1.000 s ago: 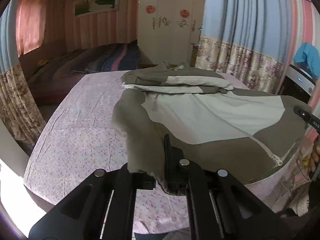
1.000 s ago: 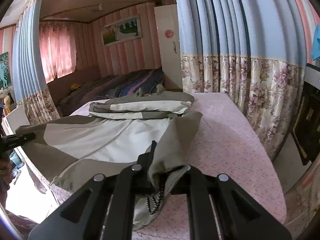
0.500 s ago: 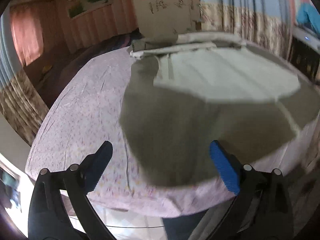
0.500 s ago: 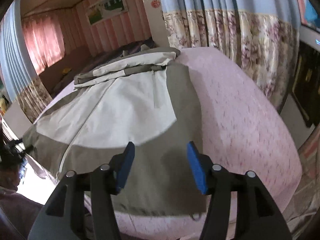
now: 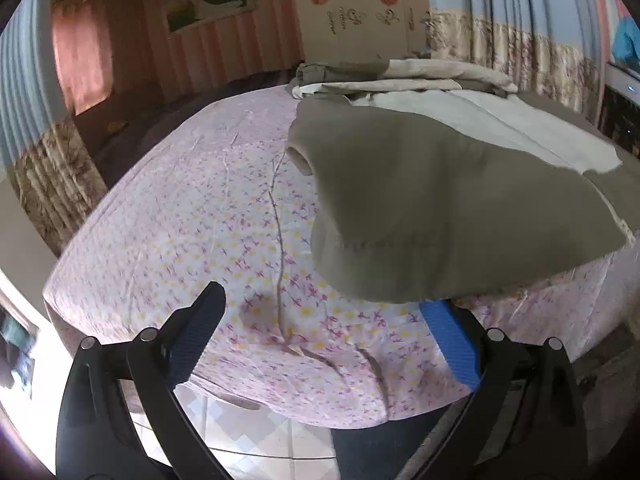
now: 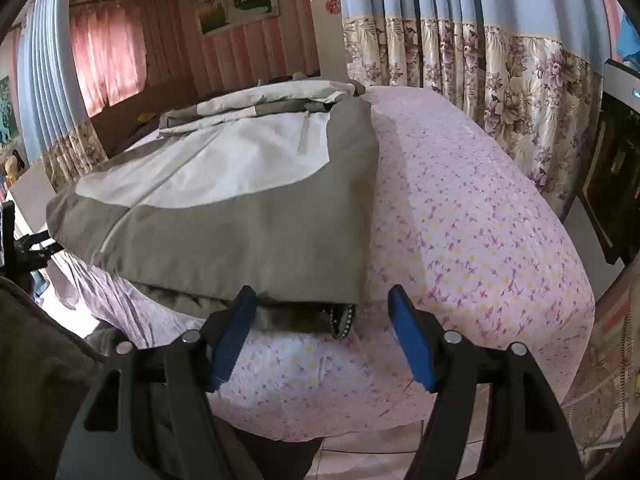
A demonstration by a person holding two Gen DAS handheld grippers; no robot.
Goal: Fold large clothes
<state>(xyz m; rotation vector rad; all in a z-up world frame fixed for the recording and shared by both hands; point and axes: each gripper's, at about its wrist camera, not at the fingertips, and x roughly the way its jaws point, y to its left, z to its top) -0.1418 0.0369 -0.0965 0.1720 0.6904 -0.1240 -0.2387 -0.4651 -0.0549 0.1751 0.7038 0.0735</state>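
Observation:
An olive and cream jacket lies spread on the bed, its near hem by the front edge and its far part folded back in a heap. My left gripper stands open just below the hem's left corner, with only the floral sheet between its fingers. My right gripper is opening; the hem's right corner and zipper end lie loose between the blue pads, which do not press on the cloth.
The bed with its pink floral sheet drops off at the near edge to a tiled floor. Floral curtains hang to the right. A dark cabinet stands at the far right.
Both grippers were shut on the jacket's hem corners, held up. They have sunk to the bed's front edge and opened, and the hem now lies on the sheet.

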